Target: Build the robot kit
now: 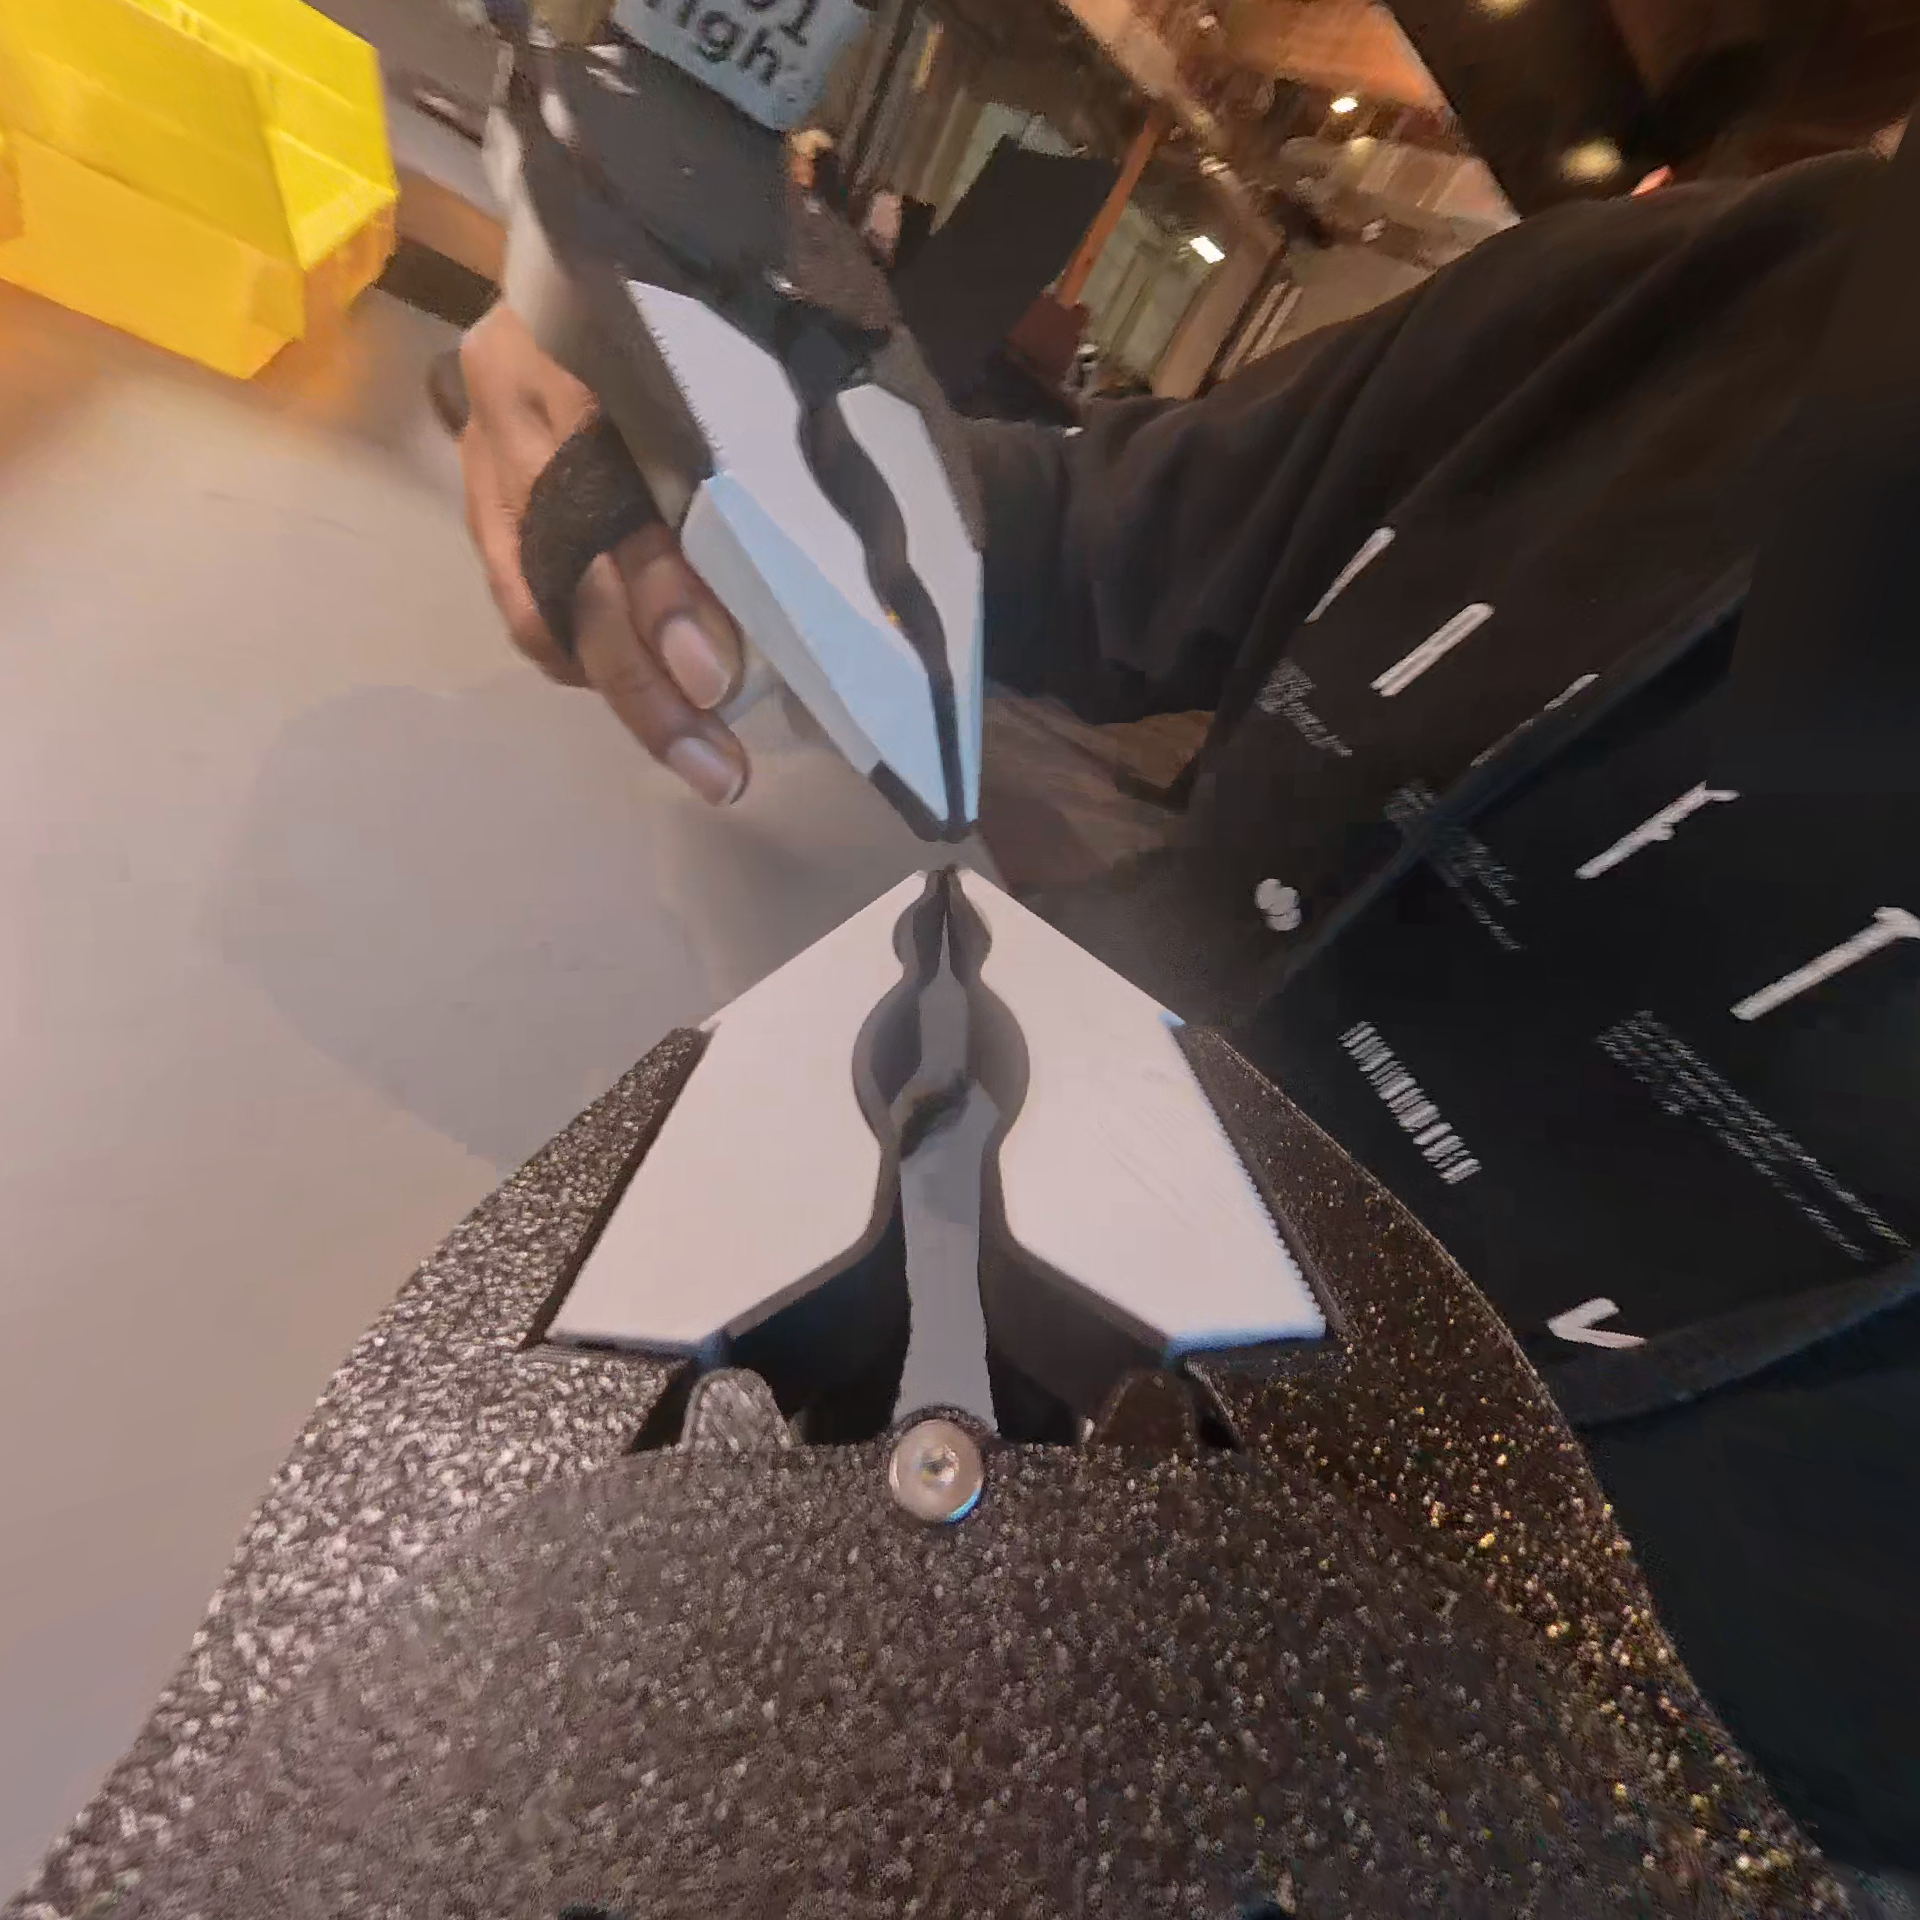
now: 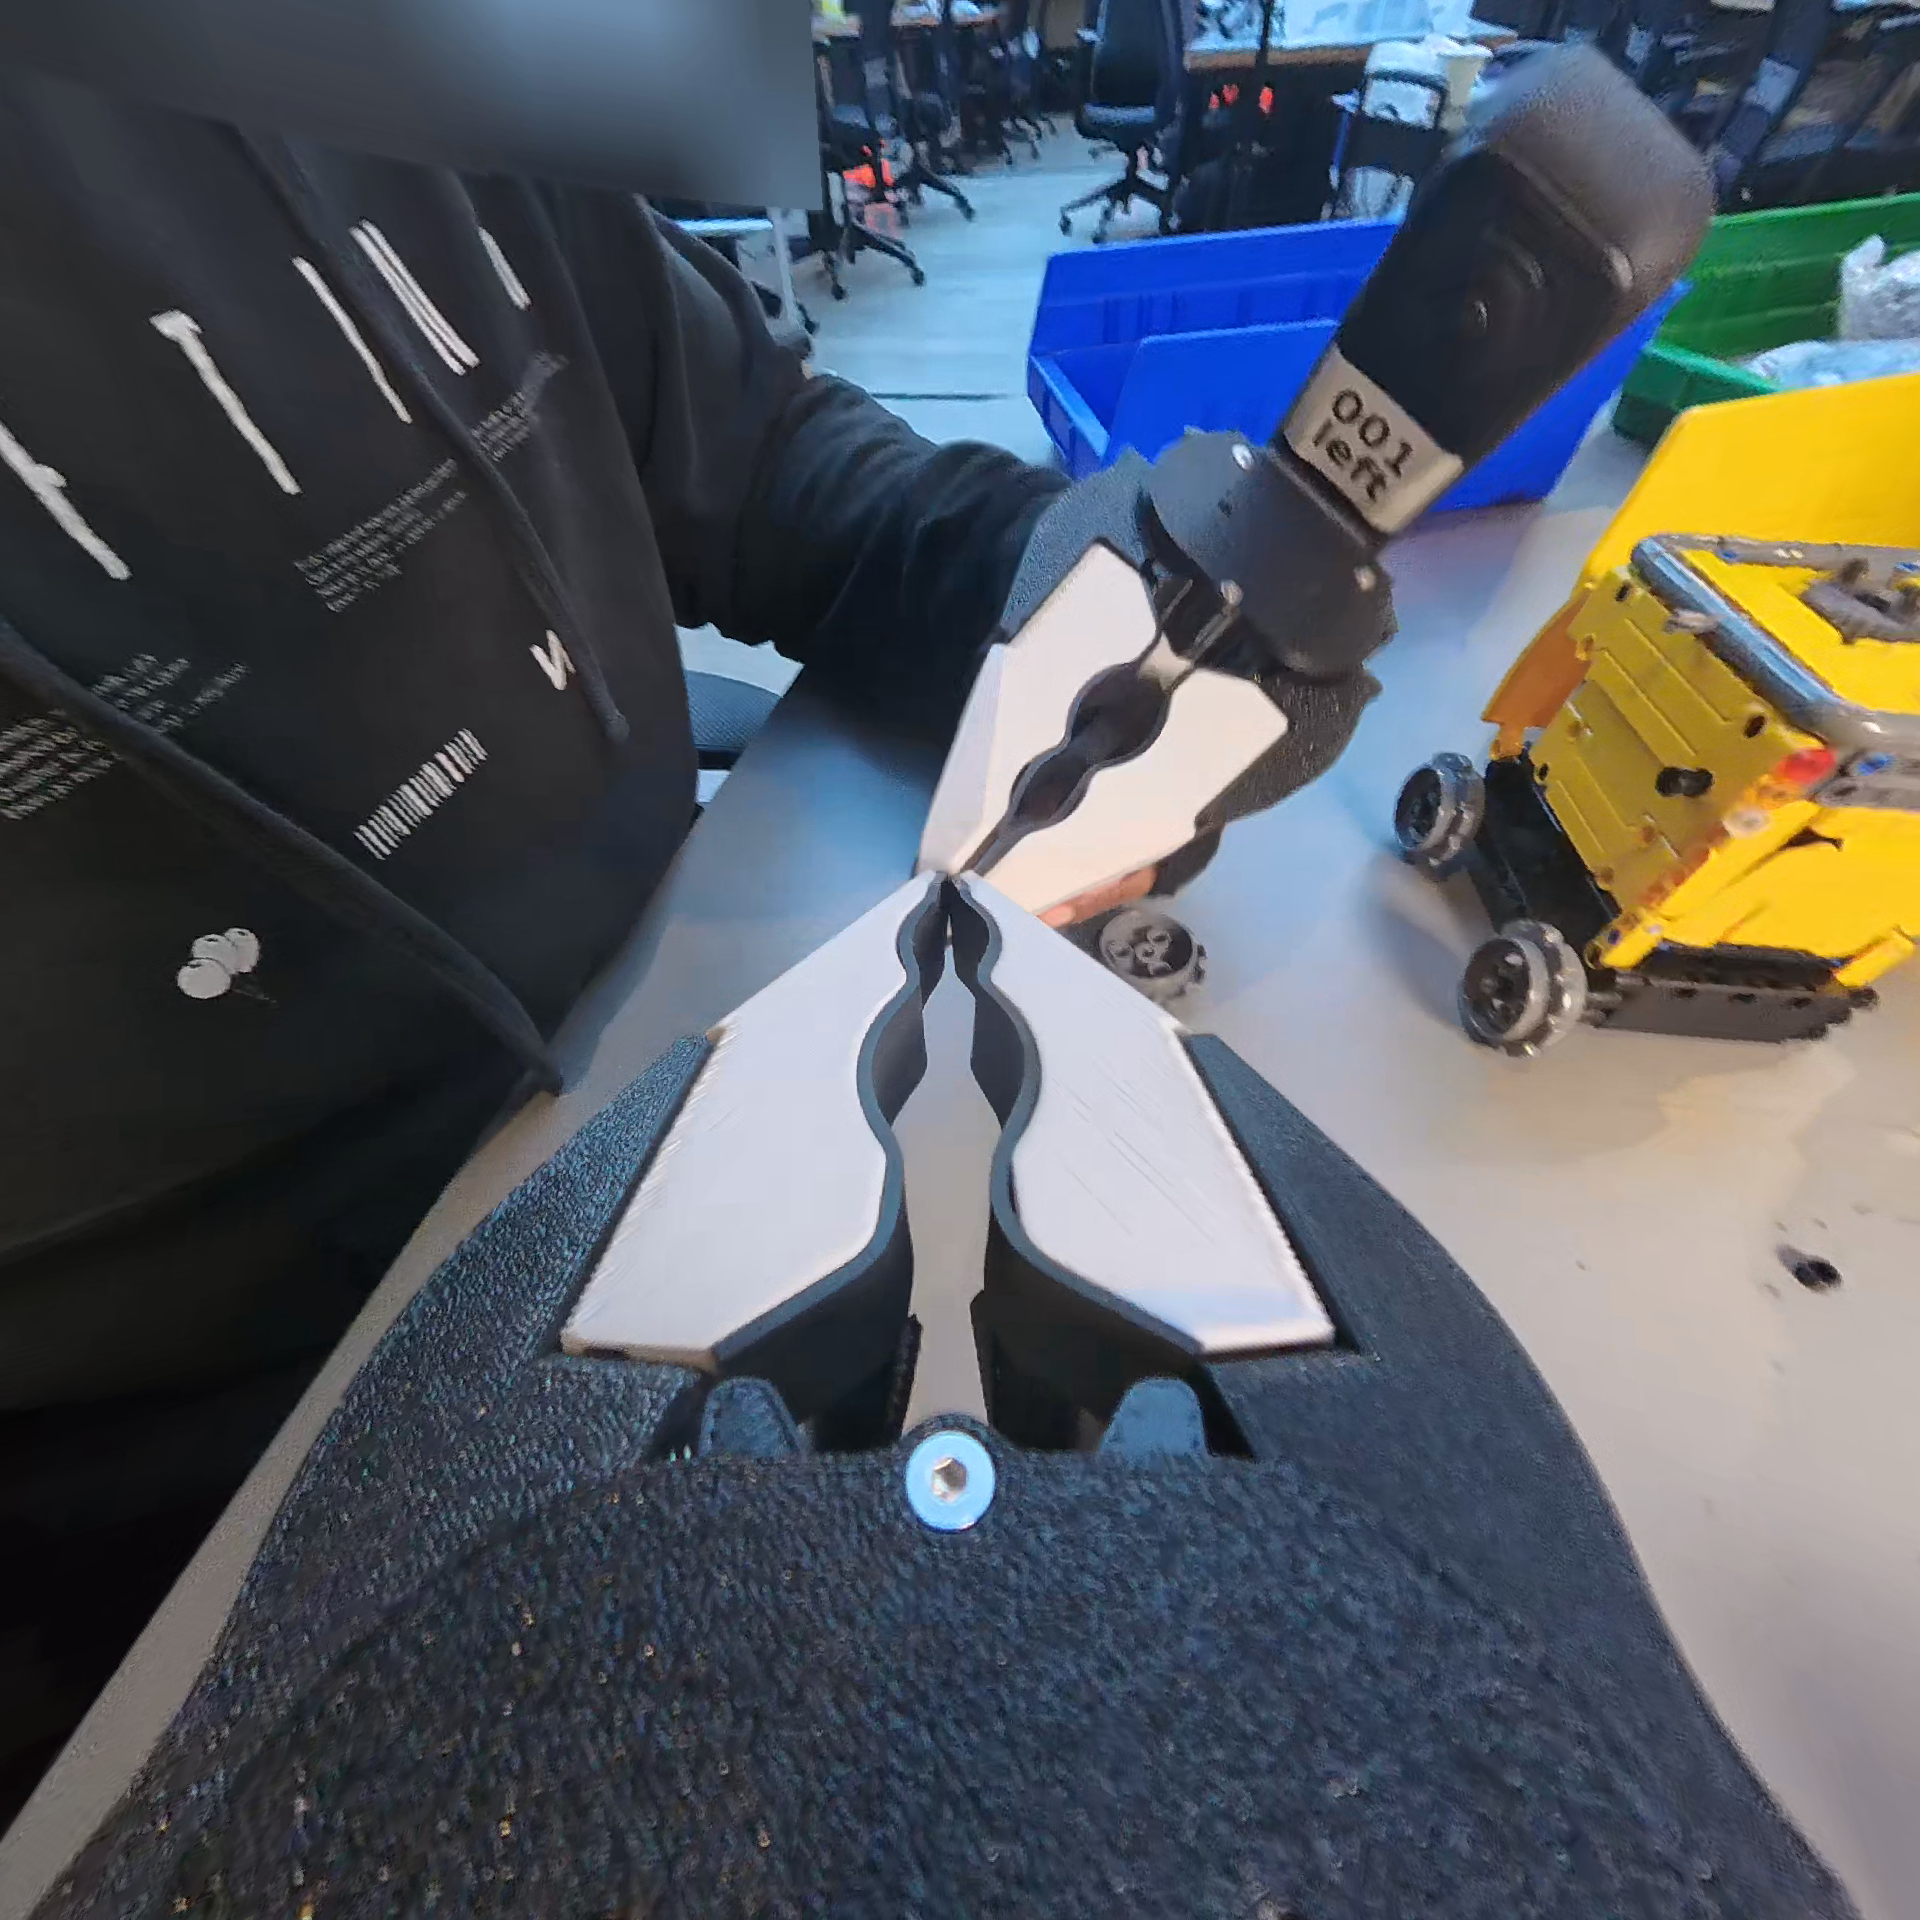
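Left gripper (image 1: 945, 878): jaws closed, gripping nothing, hovering tip-to-tip with right gripper (image 2: 948, 883); jaws likewise closed, empty. Yellow toy vehicle (image 2: 1704, 821) sitting far right on counter (image 2: 1351, 1143); loose wheel (image 2: 1148, 951) lying near tips. Risk: tips colliding, being almost touching.

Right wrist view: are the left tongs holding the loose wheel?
No. The left tongs are shut on nothing, tip to tip with the right tongs; the wheel lies on the table.

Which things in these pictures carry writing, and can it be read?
Grey label on the left gripper: short and clear, not quoted here.
Second grey label on the right gripper: cut off by the edge.
Black hoodie: large white letters; the small lines are too small to read.
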